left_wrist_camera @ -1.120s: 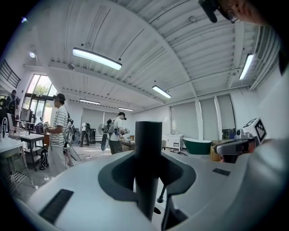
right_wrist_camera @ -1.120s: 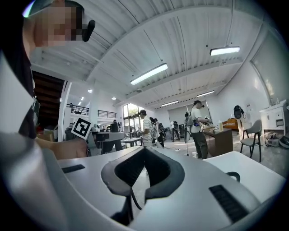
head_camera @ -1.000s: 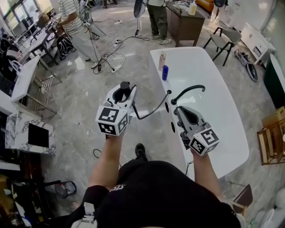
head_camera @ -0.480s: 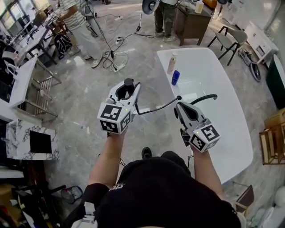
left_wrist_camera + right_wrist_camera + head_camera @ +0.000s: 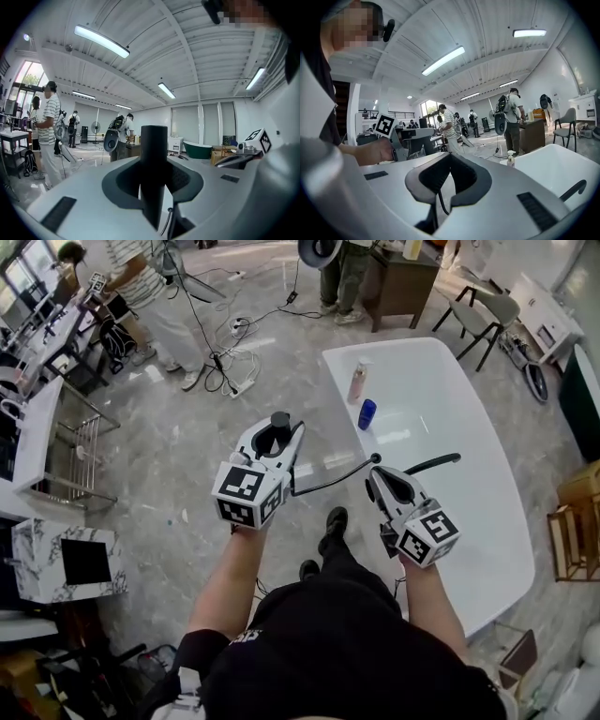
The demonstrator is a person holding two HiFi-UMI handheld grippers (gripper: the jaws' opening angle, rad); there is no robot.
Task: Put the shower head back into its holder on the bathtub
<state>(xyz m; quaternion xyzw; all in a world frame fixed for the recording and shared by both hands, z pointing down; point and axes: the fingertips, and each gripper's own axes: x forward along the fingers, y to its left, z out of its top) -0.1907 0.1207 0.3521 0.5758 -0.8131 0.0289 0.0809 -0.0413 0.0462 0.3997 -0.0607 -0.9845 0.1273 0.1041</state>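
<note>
At frame centre, your left gripper (image 5: 278,433) is clamped on the shower head (image 5: 154,154). Your right gripper (image 5: 378,471) seems pinched on the hose (image 5: 328,479), though the view is poor. The head is not yet seated. Left to do: reach the bathtub (image 5: 469,521) at right and seat the head, probably in the black fitting (image 5: 433,462).

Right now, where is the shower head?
Head view, left of centre: the shower head stands upright between the fingers of the left gripper, over the floor beside the white bathtub.
</note>
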